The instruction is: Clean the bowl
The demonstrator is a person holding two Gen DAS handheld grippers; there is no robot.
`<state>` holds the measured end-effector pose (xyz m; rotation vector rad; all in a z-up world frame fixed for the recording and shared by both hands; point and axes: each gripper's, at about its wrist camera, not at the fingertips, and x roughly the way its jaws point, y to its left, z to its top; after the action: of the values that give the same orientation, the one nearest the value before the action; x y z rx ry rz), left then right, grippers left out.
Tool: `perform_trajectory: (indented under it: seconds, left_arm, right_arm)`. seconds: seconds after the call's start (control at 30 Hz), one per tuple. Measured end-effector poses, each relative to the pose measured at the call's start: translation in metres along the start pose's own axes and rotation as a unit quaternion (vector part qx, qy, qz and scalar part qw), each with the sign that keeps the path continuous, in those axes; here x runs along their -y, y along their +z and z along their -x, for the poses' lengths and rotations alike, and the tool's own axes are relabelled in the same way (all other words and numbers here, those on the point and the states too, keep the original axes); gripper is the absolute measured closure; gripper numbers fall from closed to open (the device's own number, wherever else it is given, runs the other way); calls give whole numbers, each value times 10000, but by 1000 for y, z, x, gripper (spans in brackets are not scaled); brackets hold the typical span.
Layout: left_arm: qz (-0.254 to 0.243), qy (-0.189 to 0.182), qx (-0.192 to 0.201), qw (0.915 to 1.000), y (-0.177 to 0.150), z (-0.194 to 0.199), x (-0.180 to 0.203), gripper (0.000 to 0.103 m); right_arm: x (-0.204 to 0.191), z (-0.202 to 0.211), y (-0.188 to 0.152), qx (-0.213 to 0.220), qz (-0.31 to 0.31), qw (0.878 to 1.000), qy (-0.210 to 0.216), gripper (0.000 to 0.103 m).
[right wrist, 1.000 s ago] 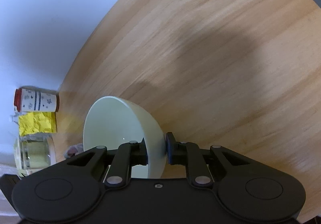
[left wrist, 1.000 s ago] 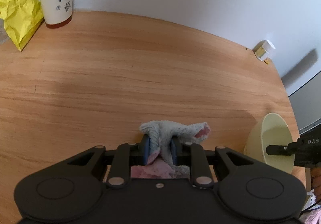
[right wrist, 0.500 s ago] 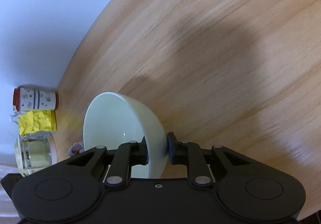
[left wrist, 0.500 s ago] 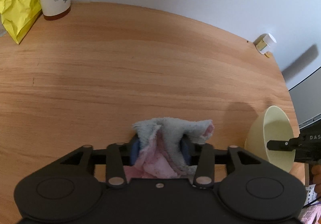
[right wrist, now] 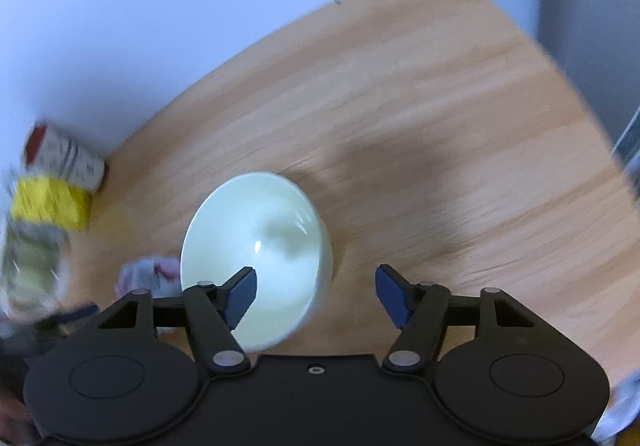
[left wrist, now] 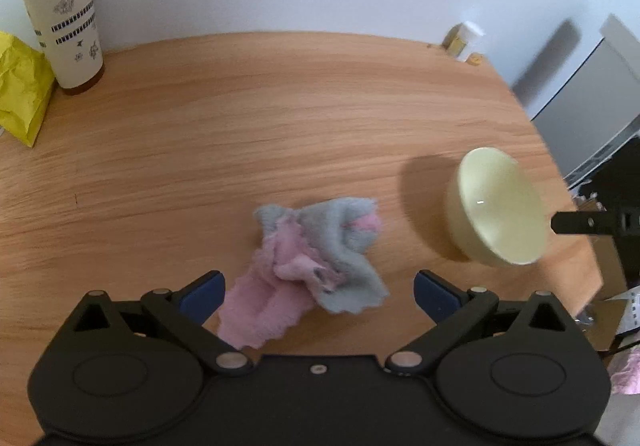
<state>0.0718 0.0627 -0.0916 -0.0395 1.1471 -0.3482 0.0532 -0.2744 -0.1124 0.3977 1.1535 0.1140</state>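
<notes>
The crumpled pink-and-grey terry cloth lies loose on the wooden table between the opening left gripper jaws, while the pale-yellow ceramic bowl rests tilted just below the opening, empty right gripper, beside the cloth.

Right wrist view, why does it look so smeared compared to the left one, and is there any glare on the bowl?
Right wrist view: motion blur streaks the table and cup; the bowl shows one small glint. Left wrist view: mostly sharp, soft at the edges; the bowl has a tiny highlight and casts a dark shadow to its left.
</notes>
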Motion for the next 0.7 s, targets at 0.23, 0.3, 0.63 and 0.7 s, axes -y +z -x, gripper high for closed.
perform_trajectory:
  seconds: [0.23, 0.3, 0.63, 0.7]
  left_arm:
    - [523, 605, 143, 9967, 6, 53, 5, 0]
    - [613, 654, 183, 9958, 4, 68, 10, 0]
    - [594, 1057, 159, 9925, -12, 113, 59, 0]
    - [598, 1138, 207, 9915, -16, 119, 69, 0]
  right_arm:
    - [-33, 64, -19, 434, -66, 9990, 41, 15]
    - [-37, 75, -20, 468, -143, 9987, 144, 11]
    - [-62, 116, -34, 253, 584, 9974, 325, 0]
    - [-62, 124, -37, 255, 735, 9967, 246, 0]
